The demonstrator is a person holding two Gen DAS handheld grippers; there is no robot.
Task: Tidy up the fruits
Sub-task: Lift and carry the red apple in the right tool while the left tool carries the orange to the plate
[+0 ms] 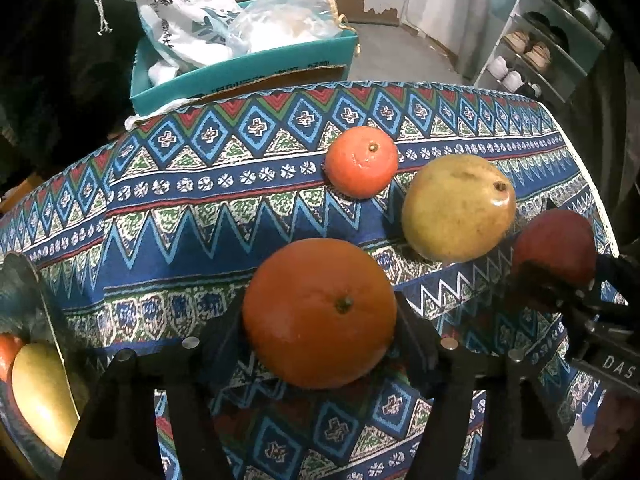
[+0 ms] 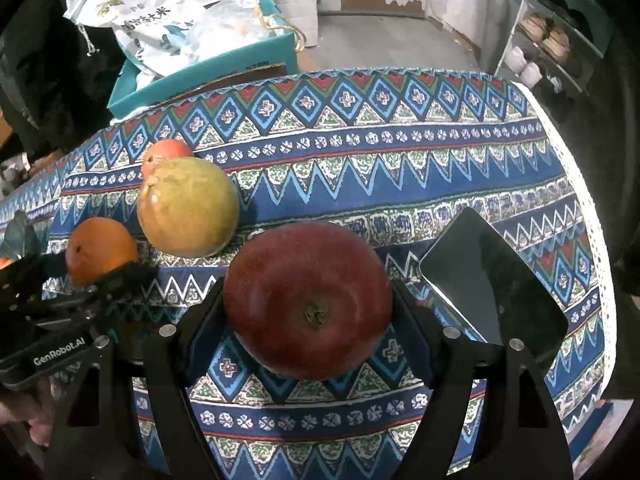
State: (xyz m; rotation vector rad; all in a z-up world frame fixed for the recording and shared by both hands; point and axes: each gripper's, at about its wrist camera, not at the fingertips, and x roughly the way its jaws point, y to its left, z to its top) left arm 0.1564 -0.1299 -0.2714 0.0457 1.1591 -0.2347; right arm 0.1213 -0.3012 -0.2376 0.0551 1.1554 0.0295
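Patterned tablecloth point(image 1: 208, 216) in blue, red and green zigzags fills both wrist views; beyond its far edge you've got bare floor, a shoe rack point(image 1: 536, 52) upper right and a teal cardboard box point(image 1: 248, 76) upper left stuffed with white printed bags point(image 1: 180, 12)

Largest to smallest on the cloth:
- black tablet point(image 2: 496, 280), right of centre in the right wrist view, lying flat, screen dark, near the lace edge of the cloth
- red apple point(image 2: 308, 300), lower centre of the right wrist view, stem end facing you; your right gripper point(image 2: 308, 312) has it clamped, both fingers touching its sides. Same gripper shows at the right edge of the left view
- big orange point(image 1: 320, 312), lower centre of the left wrist view, stem up; your left gripper point(image 1: 320, 320) is closed around it, fingers pressed on both flanks. Can't tell from either view if either fruit is lifted or sitting on the cloth
- yellow-green mango point(image 1: 458, 208), loose on the cloth, right of centre in the left view, between the two held fruits and further back
- small tangerine point(image 1: 362, 162), just behind the mango, close beside it; can't tell if they touch

Lower left edge of the left view: dark bowl point(image 1: 38, 280) rim, with a yellow fruit point(image 1: 40, 392) and something orange-red inside, partly cut off
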